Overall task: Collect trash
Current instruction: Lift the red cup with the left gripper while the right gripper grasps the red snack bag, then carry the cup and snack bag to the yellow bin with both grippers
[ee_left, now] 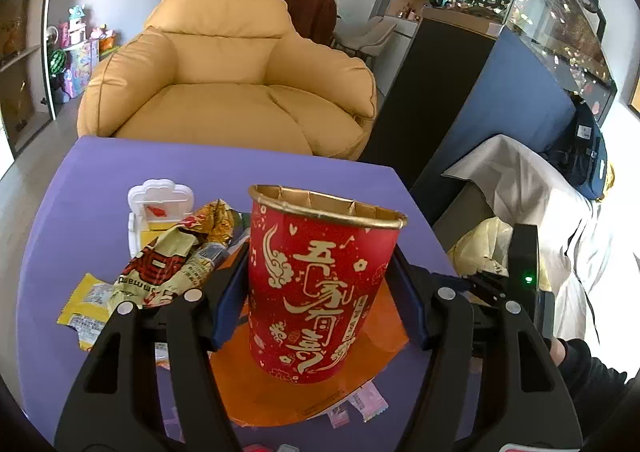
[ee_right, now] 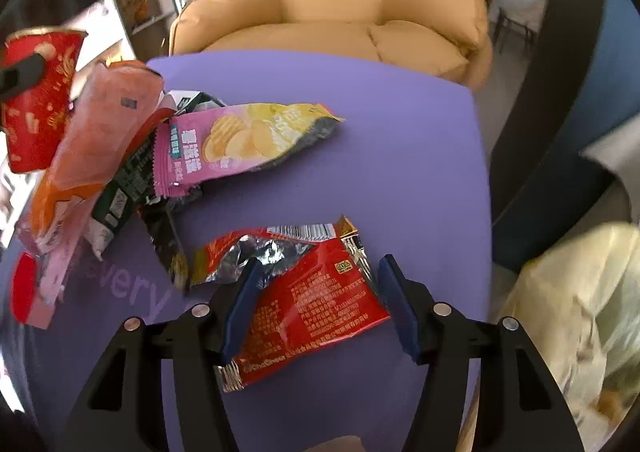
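Observation:
A red paper cup (ee_left: 320,284) with gold lettering stands upright between the blue pads of my left gripper (ee_left: 320,264), which press on both its sides over an orange bag (ee_left: 280,388). The same cup (ee_right: 40,103) shows at the far left of the right wrist view. My right gripper (ee_right: 320,264) hangs open just above a flattened red snack wrapper (ee_right: 320,304) on the purple table (ee_right: 380,139). That wrapper lies between the fingers, with the left pad over its silver torn end.
A pink chip bag (ee_right: 240,143), an orange bag (ee_right: 100,131) and dark wrappers lie left of the red wrapper. A crumpled wrapper (ee_left: 176,260), yellow packet (ee_left: 86,304) and white plastic piece (ee_left: 160,203) sit by the cup. A tan armchair (ee_left: 224,63) stands behind; a pale yellow bag (ee_right: 572,312) hangs right.

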Tool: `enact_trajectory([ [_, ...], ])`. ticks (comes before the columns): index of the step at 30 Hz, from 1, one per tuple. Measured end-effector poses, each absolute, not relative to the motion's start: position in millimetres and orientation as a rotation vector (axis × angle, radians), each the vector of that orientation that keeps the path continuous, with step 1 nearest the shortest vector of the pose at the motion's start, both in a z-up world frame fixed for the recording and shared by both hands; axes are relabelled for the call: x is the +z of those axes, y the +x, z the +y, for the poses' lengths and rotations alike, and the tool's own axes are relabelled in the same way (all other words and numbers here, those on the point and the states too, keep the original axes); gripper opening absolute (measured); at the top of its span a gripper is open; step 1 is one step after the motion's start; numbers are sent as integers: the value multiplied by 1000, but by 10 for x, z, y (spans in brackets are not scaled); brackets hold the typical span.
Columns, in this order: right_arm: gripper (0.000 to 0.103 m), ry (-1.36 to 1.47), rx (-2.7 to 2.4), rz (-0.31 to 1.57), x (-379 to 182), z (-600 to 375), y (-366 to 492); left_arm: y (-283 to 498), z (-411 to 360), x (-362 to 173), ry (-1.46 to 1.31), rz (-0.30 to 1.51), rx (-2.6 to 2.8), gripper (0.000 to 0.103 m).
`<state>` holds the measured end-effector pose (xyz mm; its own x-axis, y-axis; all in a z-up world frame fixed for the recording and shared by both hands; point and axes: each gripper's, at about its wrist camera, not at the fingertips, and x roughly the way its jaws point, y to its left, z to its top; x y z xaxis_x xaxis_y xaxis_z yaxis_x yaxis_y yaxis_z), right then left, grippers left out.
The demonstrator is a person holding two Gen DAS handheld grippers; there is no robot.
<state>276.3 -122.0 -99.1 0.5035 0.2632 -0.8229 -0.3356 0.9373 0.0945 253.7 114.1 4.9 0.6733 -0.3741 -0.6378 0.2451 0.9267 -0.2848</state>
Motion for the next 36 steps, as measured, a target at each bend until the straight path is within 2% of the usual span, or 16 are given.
enact_trajectory([
  [7, 60, -82, 291, 927, -1019, -1167, 2582, 2531, 1094, -5, -171, 774, -348, 61],
  [9, 52, -91, 296, 907, -1015, -1182, 2538, 2518, 1070, -11, -166, 785, -342, 61],
  [11, 38, -87, 326, 887, -966, -1211, 2479, 2493, 1051, -6, -155, 789, -334, 61],
  [14, 31, -75, 360, 829, -777, -1289, 2344, 2442, 996, 51, -134, 783, -327, 61],
  [24, 31, -26, 350, 677, -127, -1767, 2135, 2264, 448, 310, -75, 722, -413, 59],
  [36, 31, -25, 97, 598, 109, -2882, 1897, 2354, -604, 237, -50, 775, -591, 58],
])
